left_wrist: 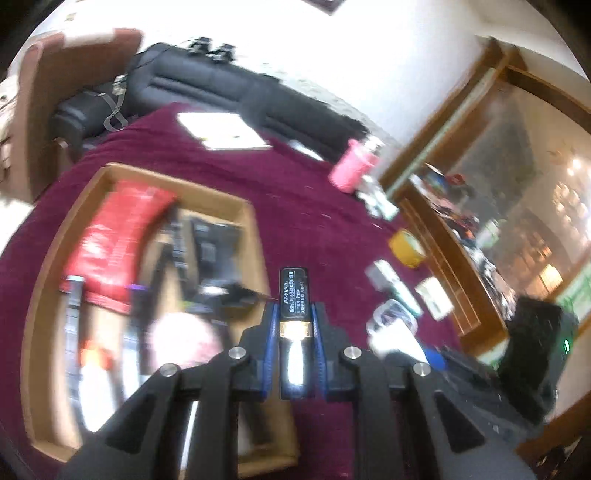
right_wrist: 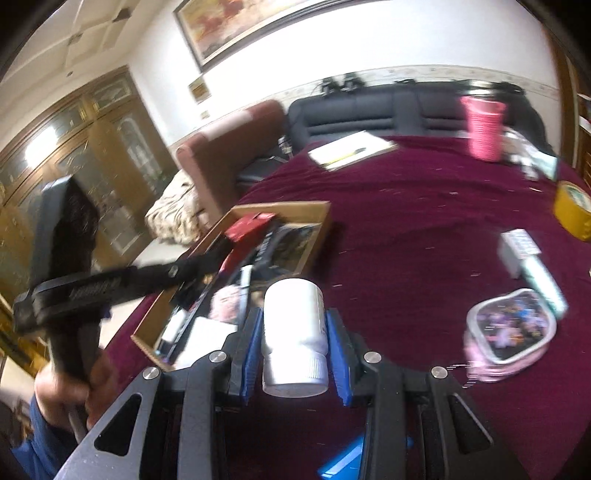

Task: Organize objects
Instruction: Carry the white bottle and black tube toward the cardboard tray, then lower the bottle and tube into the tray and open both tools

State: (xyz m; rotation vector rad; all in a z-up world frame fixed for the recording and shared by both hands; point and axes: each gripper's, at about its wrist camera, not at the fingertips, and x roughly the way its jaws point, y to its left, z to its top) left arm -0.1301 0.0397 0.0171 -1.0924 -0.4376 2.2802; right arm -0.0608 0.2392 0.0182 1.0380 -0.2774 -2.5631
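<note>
Two grippers, both loaded: left gripper pinches a slim black tube above the cardboard box (contents blurred); right gripper clamps a white bottle over maroon cloth.

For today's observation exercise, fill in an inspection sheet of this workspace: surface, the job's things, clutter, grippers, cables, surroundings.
Surface: table under a dark red cloth.
Job's things: cardboard box already holding a red packet and other items, blurred.
Clutter: tape roll, pink cup, pouch, notepad loose on the cloth.
Grippers: left gripper shut on a slim black tube; right gripper shut on a white bottle.
Cables: nothing seen.
Surroundings: black sofa, wooden cabinet, framed picture.
</note>
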